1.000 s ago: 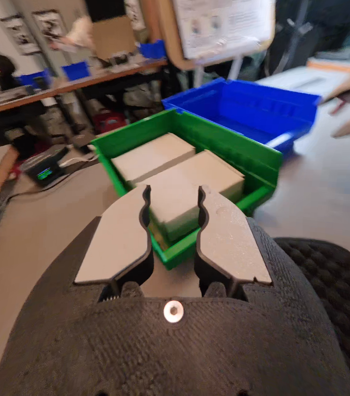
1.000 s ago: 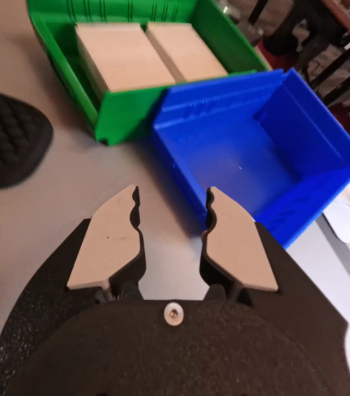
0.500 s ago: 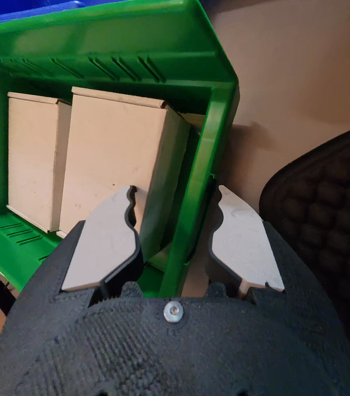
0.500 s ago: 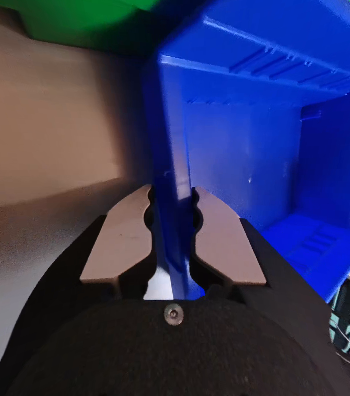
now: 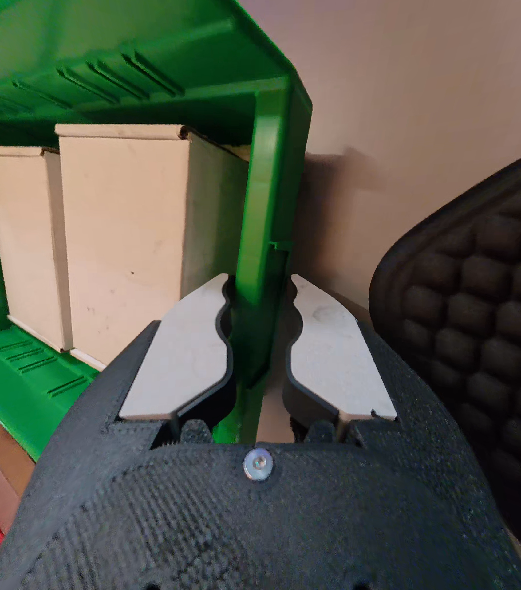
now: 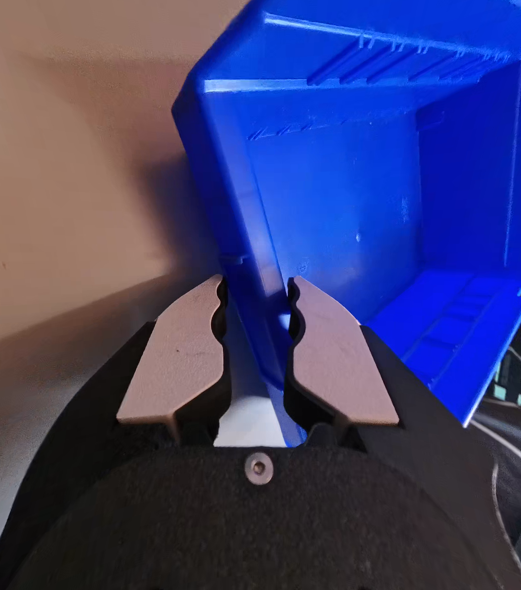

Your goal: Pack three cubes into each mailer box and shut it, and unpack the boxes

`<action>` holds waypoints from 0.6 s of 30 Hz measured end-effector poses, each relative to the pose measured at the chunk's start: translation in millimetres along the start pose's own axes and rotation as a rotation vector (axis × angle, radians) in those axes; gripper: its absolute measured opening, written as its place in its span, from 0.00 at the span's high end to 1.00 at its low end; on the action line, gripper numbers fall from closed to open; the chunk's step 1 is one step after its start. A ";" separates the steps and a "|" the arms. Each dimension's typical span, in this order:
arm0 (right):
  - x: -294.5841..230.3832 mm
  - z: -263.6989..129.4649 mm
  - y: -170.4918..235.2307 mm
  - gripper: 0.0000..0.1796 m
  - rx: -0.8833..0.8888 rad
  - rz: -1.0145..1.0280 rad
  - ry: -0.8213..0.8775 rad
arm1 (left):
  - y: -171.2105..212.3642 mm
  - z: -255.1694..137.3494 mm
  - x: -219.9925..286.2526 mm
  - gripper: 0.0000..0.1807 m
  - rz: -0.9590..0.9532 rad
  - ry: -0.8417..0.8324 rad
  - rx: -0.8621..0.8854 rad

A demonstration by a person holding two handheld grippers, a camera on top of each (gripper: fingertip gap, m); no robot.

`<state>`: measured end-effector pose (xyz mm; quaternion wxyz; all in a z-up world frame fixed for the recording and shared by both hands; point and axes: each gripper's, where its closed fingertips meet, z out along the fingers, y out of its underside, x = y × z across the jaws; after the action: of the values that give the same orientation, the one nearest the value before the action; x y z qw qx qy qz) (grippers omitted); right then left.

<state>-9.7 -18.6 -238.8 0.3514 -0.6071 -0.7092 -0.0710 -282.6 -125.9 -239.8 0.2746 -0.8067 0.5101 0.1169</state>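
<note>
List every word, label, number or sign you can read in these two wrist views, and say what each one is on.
There are none to read.
Green bin, held by the left gripper: only moulded ribs.
The two closed mailer boxes inside it: plain cardboard with small marks.
Blue bin, held by the right gripper: plain plastic.
Black textured pad: no print.

On my left feed, a green bin [image 5: 265, 198] beside a black quilted pad [image 5: 482, 319] on a beige tabletop [image 5: 412, 95]; my right feed shows a blue bin [image 6: 332, 198], white cables [image 6: 514, 453] behind
</note>
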 end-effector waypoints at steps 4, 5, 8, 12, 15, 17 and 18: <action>5.3 -18.4 46.6 0.80 -0.045 0.075 0.064 | -13.5 6.7 -1.6 0.84 0.027 0.002 0.007; 8.0 -21.6 59.1 0.80 -0.060 0.090 0.083 | -17.1 8.4 -1.7 0.84 0.027 0.009 0.010; 18.9 -28.4 94.5 0.80 -0.106 0.136 0.132 | -31.2 15.1 -3.0 0.84 0.010 0.028 0.039; 35.0 -32.8 132.9 0.80 -0.152 0.198 0.161 | -45.0 24.3 -9.6 0.84 -0.002 0.013 0.028; 45.9 -33.0 152.6 0.80 -0.182 0.236 0.175 | -50.5 30.6 -16.5 0.84 -0.018 0.015 0.024; 52.3 -30.6 159.4 0.81 -0.189 0.240 0.183 | -51.5 34.4 -21.9 0.84 -0.024 0.025 0.023; 54.4 -29.3 162.3 0.80 -0.197 0.238 0.184 | -51.6 36.0 -24.7 0.84 -0.026 0.030 0.021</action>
<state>149.4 51.1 -238.1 0.3596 -0.7091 -0.5869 -0.1531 -244.7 -70.0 -241.1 0.2770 -0.8120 0.5047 0.0955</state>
